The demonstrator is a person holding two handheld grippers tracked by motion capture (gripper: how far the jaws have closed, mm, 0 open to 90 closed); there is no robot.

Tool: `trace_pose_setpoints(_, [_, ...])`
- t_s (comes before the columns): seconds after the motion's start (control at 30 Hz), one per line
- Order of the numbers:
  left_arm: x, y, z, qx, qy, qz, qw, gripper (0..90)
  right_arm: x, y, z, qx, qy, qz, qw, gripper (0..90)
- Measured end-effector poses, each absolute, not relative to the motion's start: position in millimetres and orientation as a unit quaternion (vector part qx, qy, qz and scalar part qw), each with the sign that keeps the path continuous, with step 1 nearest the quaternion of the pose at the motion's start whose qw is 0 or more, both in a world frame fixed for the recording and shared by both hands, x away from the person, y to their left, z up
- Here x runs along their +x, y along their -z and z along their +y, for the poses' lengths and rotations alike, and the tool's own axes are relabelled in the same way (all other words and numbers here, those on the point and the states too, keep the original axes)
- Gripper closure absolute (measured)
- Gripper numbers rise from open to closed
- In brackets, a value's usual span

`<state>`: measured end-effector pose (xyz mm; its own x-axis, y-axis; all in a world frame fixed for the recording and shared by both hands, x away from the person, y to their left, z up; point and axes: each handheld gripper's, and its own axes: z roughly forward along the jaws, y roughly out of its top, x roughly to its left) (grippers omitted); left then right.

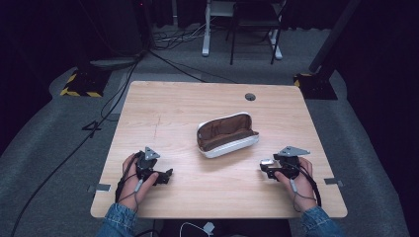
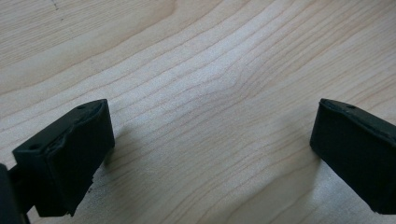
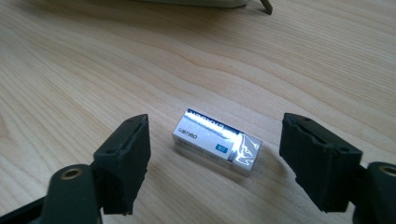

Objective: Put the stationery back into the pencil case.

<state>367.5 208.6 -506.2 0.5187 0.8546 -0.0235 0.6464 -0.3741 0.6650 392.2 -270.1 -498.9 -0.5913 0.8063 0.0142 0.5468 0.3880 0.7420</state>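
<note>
High view: open pencil case [image 1: 227,134] mid-table. Left gripper view: left gripper [image 2: 210,154] wide, empty. Right gripper view: right gripper [image 3: 215,161] wide, straddling boxed eraser [image 3: 217,147] — advise centring, closing squarely across its long sides.

The table [image 1: 173,108] is pale wood with fine wavy grain and a smooth matt finish, filling the centre of the high view. At its middle the open case [image 1: 227,134] has a smooth white shell and a brown, cloth-like lining. Low centre in the right gripper view, the small box [image 3: 216,141] wears glossy film that glints silver. The jaws look like matt black plastic with rough edges.
</note>
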Motion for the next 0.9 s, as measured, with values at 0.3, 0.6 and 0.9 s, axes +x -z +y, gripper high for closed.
trace_pose_setpoints(0.3, [367.5, 506.1, 208.7, 0.813, -0.164, 0.462, 0.315, 0.2, 392.8, 500.9, -268.3, 0.419, -0.363, 0.811, 0.186, 45.1])
trace_pose_setpoints(0.6, [367.5, 506.1, 208.8, 0.813, -0.164, 0.462, 0.315, 0.2, 392.0, 500.4, -268.1, 0.412, -0.362, 0.814, 0.189, 45.8])
trace_pose_setpoints(0.9, [367.5, 506.2, 208.7, 0.812, -0.165, 0.462, 0.315, 0.2, 389.2, 492.5, -269.0, 0.408, -0.377, 0.809, 0.191, 45.9])
